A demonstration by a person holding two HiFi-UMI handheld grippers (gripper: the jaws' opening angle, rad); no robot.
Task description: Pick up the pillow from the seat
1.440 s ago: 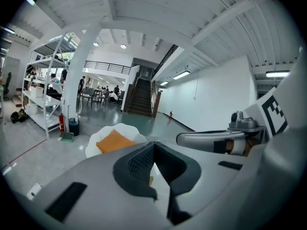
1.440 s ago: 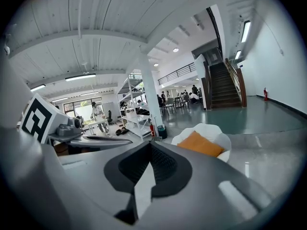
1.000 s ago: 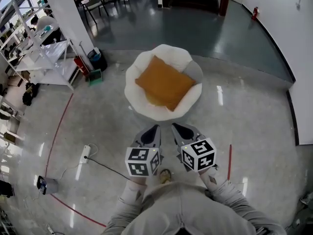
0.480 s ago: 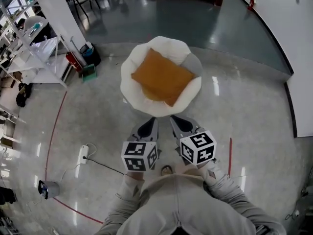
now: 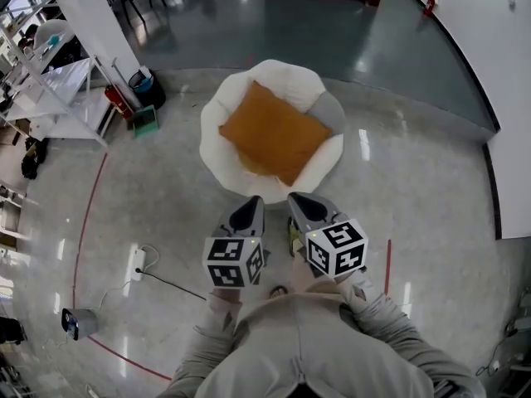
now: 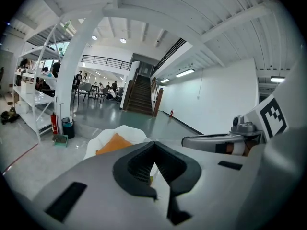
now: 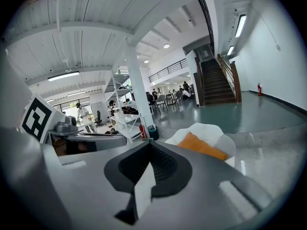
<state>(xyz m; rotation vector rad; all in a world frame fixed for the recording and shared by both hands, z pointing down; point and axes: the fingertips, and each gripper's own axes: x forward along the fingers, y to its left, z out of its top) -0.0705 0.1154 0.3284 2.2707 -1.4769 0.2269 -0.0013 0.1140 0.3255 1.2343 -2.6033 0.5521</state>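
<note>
**A:** Where is the thing we want?

**B:** The square orange fabric pillow (image 5: 274, 133) lies flat in the round white padded seat (image 5: 214, 156), at twelve o'clock from us. Its corners point to twelve, three, six and nine. Nothing touches it, and it is well apart from both tools.

**A:** And the tongs?

**B:** The left tongs (image 5: 253, 206) and the right tongs (image 5: 300, 202) sit side by side just off the seat's six o'clock rim. Both are closed, with nothing between them.

**A:** So we are on the approach. How do we do it well?

**B:** We judge that both sets should spread wide before they cross the rim. Then we take the pillow at its nine and three o'clock corners, one set on each. The cloth looks soft, so we should bite a deep fold rather than the bare edge. We should also lift both sides together to keep it from sagging out.

**A:** Any writing to read?

**B:** None we can make out. The marker cubes (image 5: 235, 261) carry only black-and-white squares. The red fire extinguisher (image 5: 116, 102) at ten o'clock is too small for us to read its label.
</note>
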